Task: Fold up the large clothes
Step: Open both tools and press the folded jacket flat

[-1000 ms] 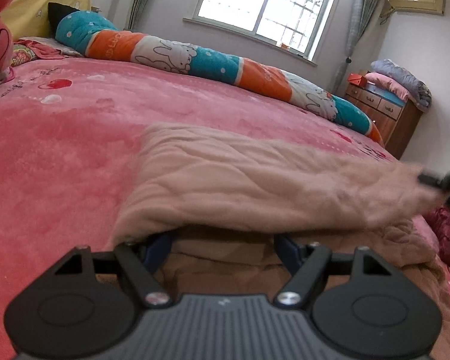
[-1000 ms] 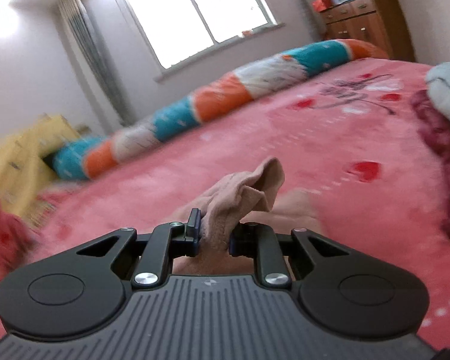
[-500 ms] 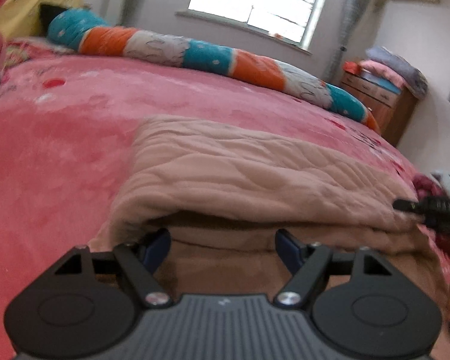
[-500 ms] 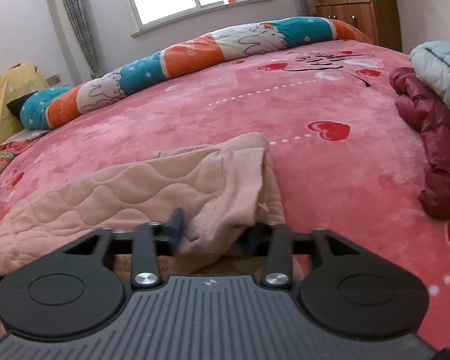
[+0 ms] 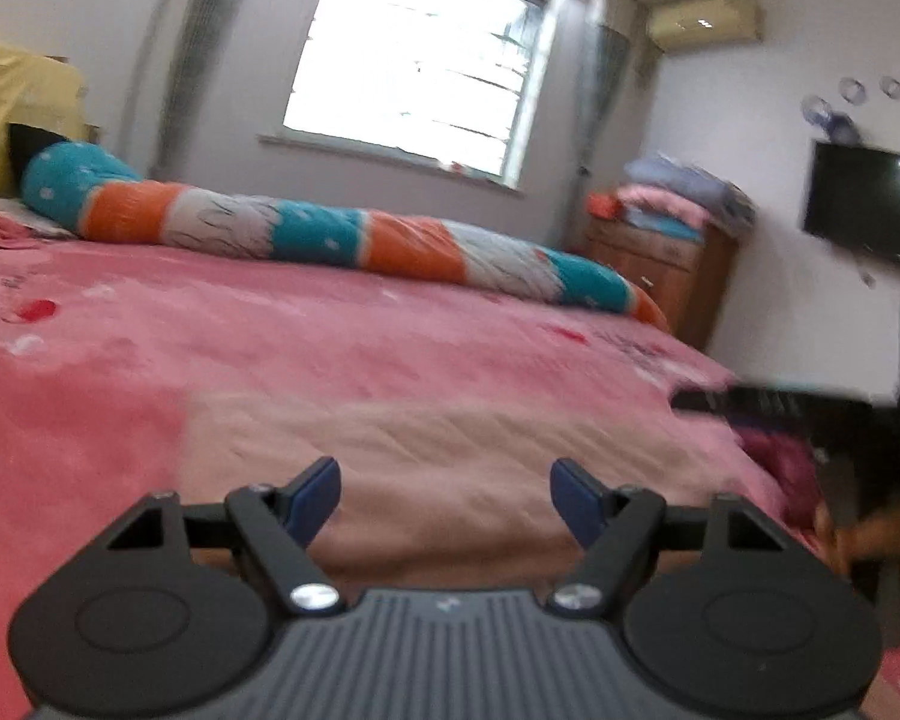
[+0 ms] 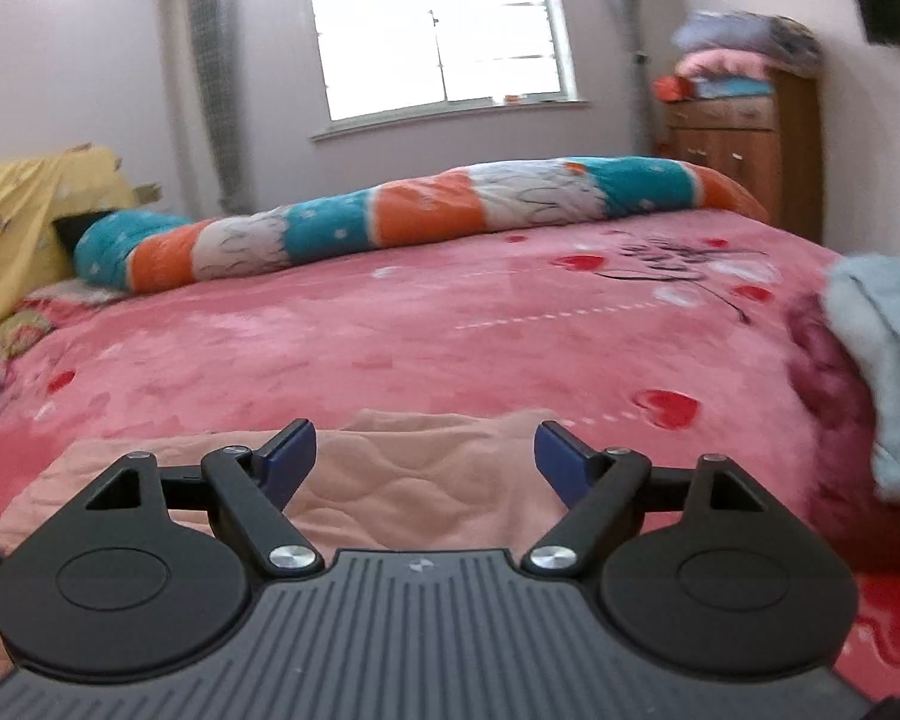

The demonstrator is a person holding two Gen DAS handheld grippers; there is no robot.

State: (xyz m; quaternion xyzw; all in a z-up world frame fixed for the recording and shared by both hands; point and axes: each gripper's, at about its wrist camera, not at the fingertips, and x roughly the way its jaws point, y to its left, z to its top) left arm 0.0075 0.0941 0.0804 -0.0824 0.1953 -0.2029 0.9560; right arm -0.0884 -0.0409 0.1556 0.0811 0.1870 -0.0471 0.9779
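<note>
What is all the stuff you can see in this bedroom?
garment: one, beige quilted, lying flat on the bed below both grippers
bed cover: one, pink with red hearts
bolster: one, teal, orange and white, along the far edge of the bed
clothes pile: pale blue over dark red, right edge of bed
dresser: one, brown wood, by the window, folded bedding on top
window: one, bright
TV: one, black, on the wall
air conditioner: one, cream, high on the wall
left gripper: black, open, nothing held
right gripper: black, jaws opening, nothing between them
</note>
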